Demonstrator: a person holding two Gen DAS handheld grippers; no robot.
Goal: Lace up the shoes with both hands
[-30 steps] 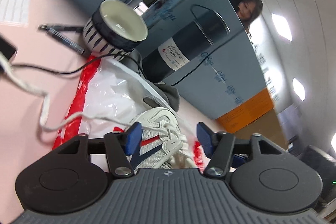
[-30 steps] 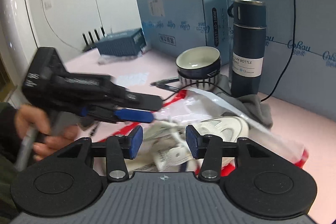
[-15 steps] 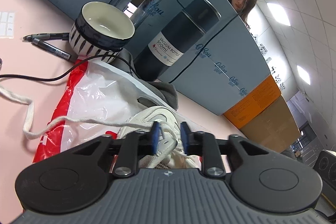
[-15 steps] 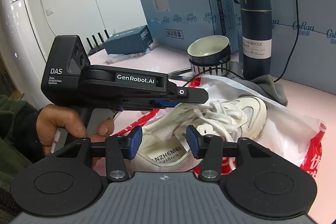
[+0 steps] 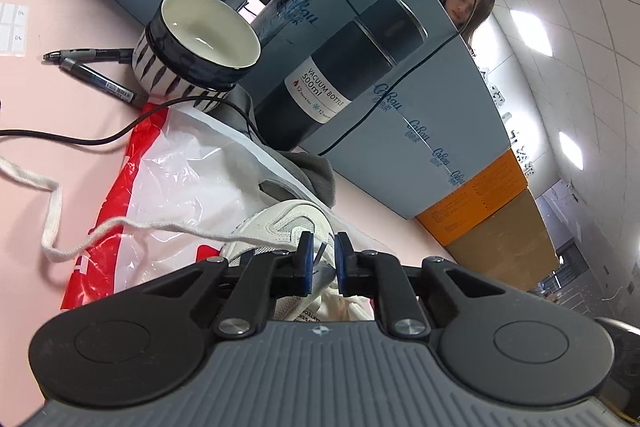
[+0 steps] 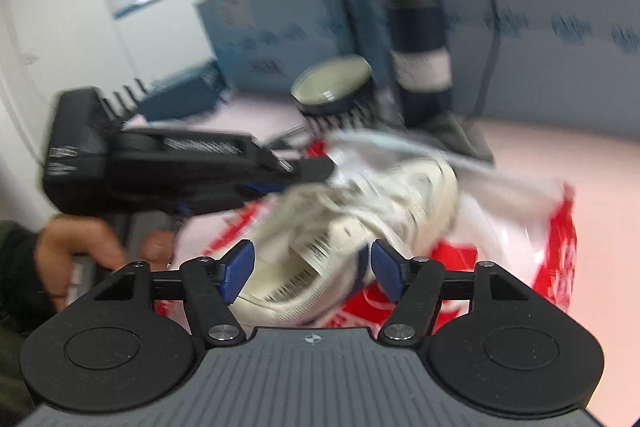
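A white sneaker [image 5: 276, 223] lies on a red-and-white plastic bag [image 5: 180, 167] on the pink table. Its loose white lace [image 5: 160, 225] trails off to the left. My left gripper [image 5: 323, 259] is over the shoe's top, its jaws closing to a narrow gap with a lace end pinched between the pads. In the blurred right wrist view the sneaker [image 6: 360, 211] lies heel toward me. My right gripper [image 6: 312, 267] sits just behind the heel, its jaws opening wide on either side of the tongue label without pressing it. The left gripper [image 6: 308, 175] reaches in from the left onto the laces.
A striped bowl [image 5: 200, 39], a dark vacuum bottle [image 5: 340, 75] and a grey cloth [image 5: 308, 175] stand behind the shoe. Two pens [image 5: 96, 79] and a black cable [image 5: 80, 139] lie to the left. Blue boxes [image 5: 400, 107] wall off the back. A person's hand [image 6: 80, 247] holds the left gripper.
The left jaws have closed from wide apart to a narrow gap around the lace. The right jaws have spread wider, and the right view has rolled and blurred.
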